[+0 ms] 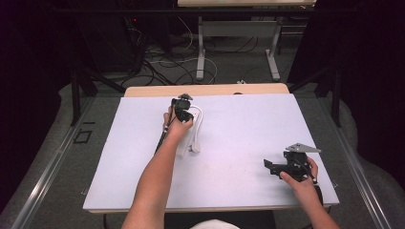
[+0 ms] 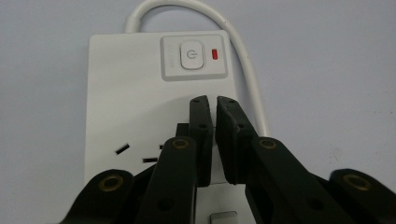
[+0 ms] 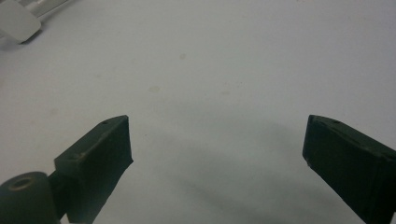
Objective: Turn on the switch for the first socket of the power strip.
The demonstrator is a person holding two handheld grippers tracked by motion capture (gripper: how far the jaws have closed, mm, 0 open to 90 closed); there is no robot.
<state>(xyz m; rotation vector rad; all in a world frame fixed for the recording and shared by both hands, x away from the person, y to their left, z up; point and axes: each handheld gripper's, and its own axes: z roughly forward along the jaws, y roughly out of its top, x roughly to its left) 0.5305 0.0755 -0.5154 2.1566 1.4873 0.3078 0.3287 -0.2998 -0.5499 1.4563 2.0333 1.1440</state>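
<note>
Reaching far across the table [image 1: 143,191], the person's left arm brings the left gripper [image 1: 183,106] down over a white power strip [image 1: 190,136] that lies a little left of the middle of the white-covered tabletop. Seen along the left gripper [image 2: 215,100], its two black jaws stand almost together, with only a thin slit of white between their tips, and nothing sits in that slit. They hang over the strip's face just below the power button [image 2: 191,55], which has a small red indicator [image 2: 215,54] beside it. Dark socket slots [image 2: 122,149] show to the left of the jaws. Whether the tips touch the plastic I cannot tell. The strip's white cord [image 2: 243,51] loops out from the far end and runs down its right side.

Over near the right front corner of the table, the right hand [image 1: 305,183] holds the right gripper [image 1: 271,167] low, well apart from the strip, jaws pointing left. From the right gripper [image 3: 217,140] itself the jaws are spread wide over bare white surface, holding nothing. A pale corner of something [image 3: 16,21] sits at the top left of that view, too cropped to name.
</note>
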